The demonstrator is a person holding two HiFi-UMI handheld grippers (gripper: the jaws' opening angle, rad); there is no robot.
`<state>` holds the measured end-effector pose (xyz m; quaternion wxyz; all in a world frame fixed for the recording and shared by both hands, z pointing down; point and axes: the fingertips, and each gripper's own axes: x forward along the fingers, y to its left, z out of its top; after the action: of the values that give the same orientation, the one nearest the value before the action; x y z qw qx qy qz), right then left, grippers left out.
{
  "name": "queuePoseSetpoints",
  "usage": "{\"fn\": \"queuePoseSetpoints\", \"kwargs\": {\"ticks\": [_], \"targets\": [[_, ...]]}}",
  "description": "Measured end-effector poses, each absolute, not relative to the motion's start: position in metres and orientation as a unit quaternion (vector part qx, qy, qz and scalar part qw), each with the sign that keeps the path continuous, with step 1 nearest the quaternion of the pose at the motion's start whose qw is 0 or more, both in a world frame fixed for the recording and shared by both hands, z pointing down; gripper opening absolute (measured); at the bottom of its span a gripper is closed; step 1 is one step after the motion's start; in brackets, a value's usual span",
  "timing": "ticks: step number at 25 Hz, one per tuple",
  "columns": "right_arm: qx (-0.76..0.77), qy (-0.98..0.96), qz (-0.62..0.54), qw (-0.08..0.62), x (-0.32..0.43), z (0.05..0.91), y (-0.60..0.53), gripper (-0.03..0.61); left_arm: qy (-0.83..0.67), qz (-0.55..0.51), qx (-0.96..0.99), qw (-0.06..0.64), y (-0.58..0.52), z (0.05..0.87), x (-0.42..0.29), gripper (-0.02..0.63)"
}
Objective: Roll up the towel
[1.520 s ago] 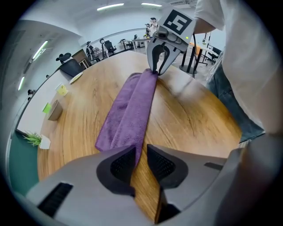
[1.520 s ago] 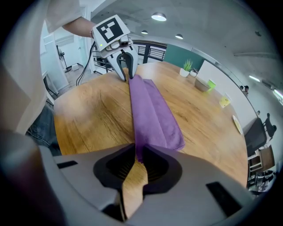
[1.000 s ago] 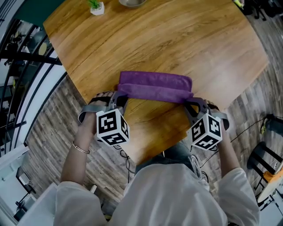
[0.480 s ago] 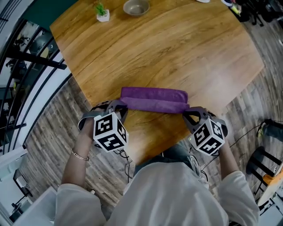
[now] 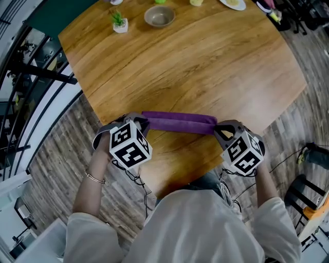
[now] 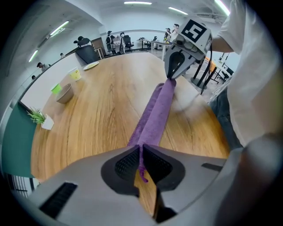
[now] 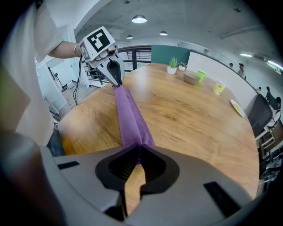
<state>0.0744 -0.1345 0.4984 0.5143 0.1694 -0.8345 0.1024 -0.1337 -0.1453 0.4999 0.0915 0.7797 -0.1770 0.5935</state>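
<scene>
A purple towel, folded into a narrow band, hangs stretched between both grippers just above the near edge of the wooden table. My left gripper is shut on its left end, and a thin purple corner pokes through the jaws. My right gripper is shut on the right end. In the left gripper view the towel runs to the right gripper. In the right gripper view the towel runs to the left gripper.
At the table's far side stand a small potted plant, a bowl, a cup and a plate. Railings lie to the left over the wood-look floor; chairs and cables sit at the right. The person's torso is close to the near edge.
Both grippers have lifted the towel's ends and rolled. The flat folded towel has narrowed into a thin taut band. The head camera has tilted, so more of the table's far side shows.
</scene>
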Motion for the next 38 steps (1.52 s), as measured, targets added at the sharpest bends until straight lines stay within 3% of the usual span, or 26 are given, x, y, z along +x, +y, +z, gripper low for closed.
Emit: {"fn": "queuePoseSetpoints", "kwargs": {"ticks": [23, 34, 38], "targets": [[0.19, -0.834, 0.14, 0.499, 0.075, 0.525, -0.168, 0.029, -0.239, 0.616, 0.746, 0.085, -0.179, 0.527, -0.132, 0.028], [0.24, -0.836, 0.13, 0.476, 0.086, 0.502, -0.172, 0.038, -0.352, 0.511, 0.769, 0.153, -0.17, 0.5, -0.151, 0.043], [0.301, -0.842, 0.137, 0.426, 0.095, 0.466, -0.182, 0.038, -0.423, 0.444, 0.77, 0.177, -0.16, 0.469, -0.171, 0.041]]}}
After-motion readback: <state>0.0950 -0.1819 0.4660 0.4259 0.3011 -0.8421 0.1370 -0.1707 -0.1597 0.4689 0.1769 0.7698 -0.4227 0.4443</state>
